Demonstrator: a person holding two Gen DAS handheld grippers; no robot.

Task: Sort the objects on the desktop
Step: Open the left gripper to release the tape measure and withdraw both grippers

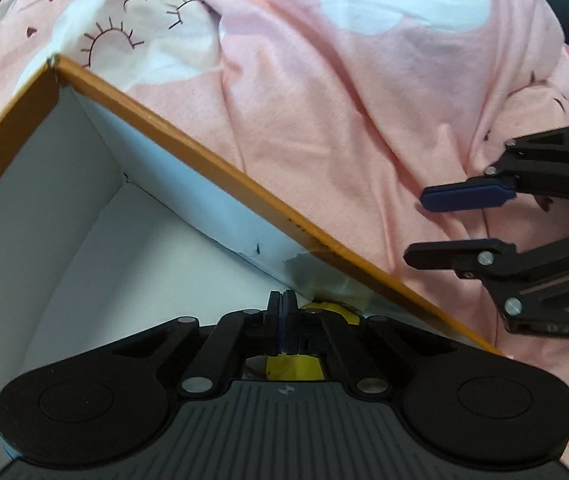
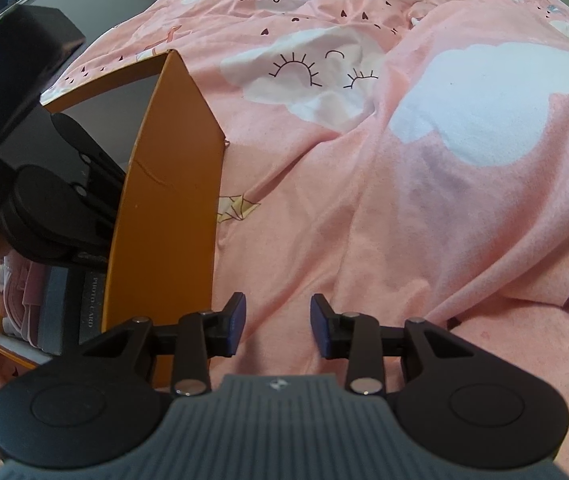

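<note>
My left tongs (image 1: 283, 300) are pressed together, nothing pinched between them, pointing down inside the orange box (image 1: 220, 168) with the white lining. A yellow object (image 1: 330, 310) lies on the box floor just beside and under them, against the near wall (mostly hidden, so I can't tell what it is). My right tongs (image 2: 277, 322) are spread and empty over the pink bedspread (image 2: 404, 220), just outside the box.

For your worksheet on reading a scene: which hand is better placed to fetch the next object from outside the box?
Probably the right: its tongs stand open and empty over the bedspread, while the left tongs are shut inside the box.
</note>
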